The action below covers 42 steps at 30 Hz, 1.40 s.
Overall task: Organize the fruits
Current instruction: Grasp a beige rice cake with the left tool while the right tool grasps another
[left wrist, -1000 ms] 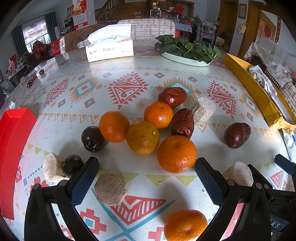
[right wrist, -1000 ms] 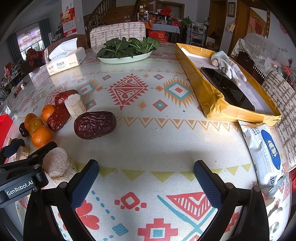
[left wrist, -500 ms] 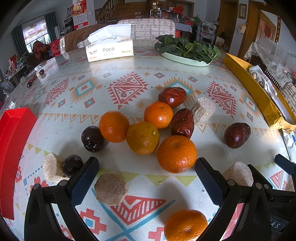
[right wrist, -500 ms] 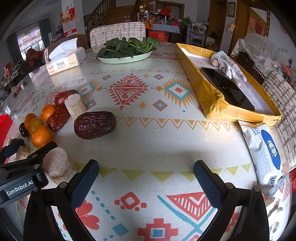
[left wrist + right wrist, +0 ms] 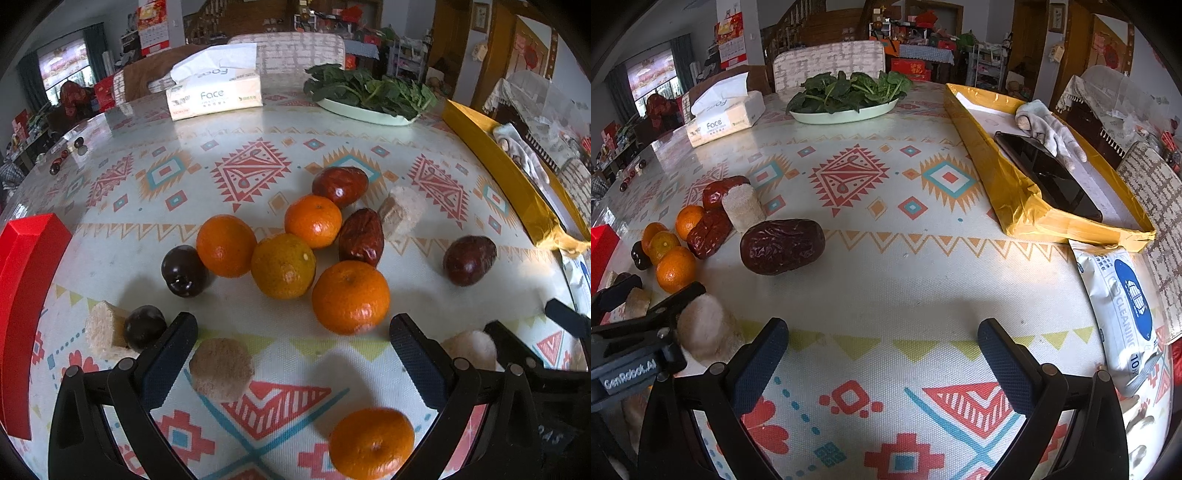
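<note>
Several tangerines lie bunched on the patterned tablecloth; the nearest big tangerine [image 5: 350, 296] sits just beyond my open left gripper [image 5: 293, 341], and another tangerine [image 5: 371, 441] rests between its fingers near the frame's bottom. Red dates [image 5: 361, 236] and two dark plums [image 5: 183, 271] mix with the pile, with pale sugarcane chunks [image 5: 221, 369] scattered around. A lone red date [image 5: 782, 246] lies ahead and left of my open right gripper [image 5: 882, 349], which holds nothing. The left gripper's body [image 5: 631, 354] shows at the right wrist view's left edge, beside a sugarcane chunk [image 5: 705, 328].
A red box [image 5: 22, 280] stands at the left table edge. A gold tray [image 5: 1027, 192] with a phone and a glove runs along the right. A tissue box [image 5: 214, 96], a plate of greens [image 5: 846, 96] and a wipes pack [image 5: 1123, 314] also occupy the table.
</note>
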Each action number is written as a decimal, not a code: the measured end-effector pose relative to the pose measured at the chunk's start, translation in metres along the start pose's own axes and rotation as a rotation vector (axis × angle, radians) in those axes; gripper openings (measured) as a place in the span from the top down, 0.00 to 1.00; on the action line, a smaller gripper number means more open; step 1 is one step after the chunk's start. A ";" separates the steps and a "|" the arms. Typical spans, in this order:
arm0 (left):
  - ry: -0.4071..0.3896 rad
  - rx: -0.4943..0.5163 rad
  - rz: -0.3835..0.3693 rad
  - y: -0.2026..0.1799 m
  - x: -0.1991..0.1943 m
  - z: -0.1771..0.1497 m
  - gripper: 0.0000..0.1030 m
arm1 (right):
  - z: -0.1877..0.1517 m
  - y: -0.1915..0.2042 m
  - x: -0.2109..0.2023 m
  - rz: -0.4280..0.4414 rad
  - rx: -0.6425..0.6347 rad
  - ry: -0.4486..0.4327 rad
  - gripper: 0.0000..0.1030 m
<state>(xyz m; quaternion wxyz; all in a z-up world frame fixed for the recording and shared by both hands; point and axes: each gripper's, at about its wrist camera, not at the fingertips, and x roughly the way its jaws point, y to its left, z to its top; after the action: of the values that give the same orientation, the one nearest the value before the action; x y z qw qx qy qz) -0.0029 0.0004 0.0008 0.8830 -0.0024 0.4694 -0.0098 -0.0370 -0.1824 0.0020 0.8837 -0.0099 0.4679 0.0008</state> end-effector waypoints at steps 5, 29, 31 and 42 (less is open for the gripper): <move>0.031 0.012 -0.002 -0.001 0.001 0.003 0.00 | 0.002 -0.001 0.001 0.007 0.000 0.020 0.00; -0.191 -0.055 -0.101 0.145 -0.107 -0.029 0.11 | -0.005 -0.003 -0.035 0.043 0.033 -0.064 0.04; -0.188 -0.105 -0.148 0.162 -0.102 -0.034 0.11 | -0.006 0.004 -0.049 0.100 0.017 -0.103 0.06; -0.100 -0.005 -0.247 0.133 -0.058 -0.023 0.28 | -0.003 0.059 -0.036 0.259 -0.091 -0.068 0.39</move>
<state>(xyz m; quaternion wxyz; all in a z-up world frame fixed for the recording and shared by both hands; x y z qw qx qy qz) -0.0519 0.1347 0.0341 0.8972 -0.0628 0.4211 -0.1172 -0.0602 -0.1231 0.0295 0.8903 0.0104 0.4343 0.1366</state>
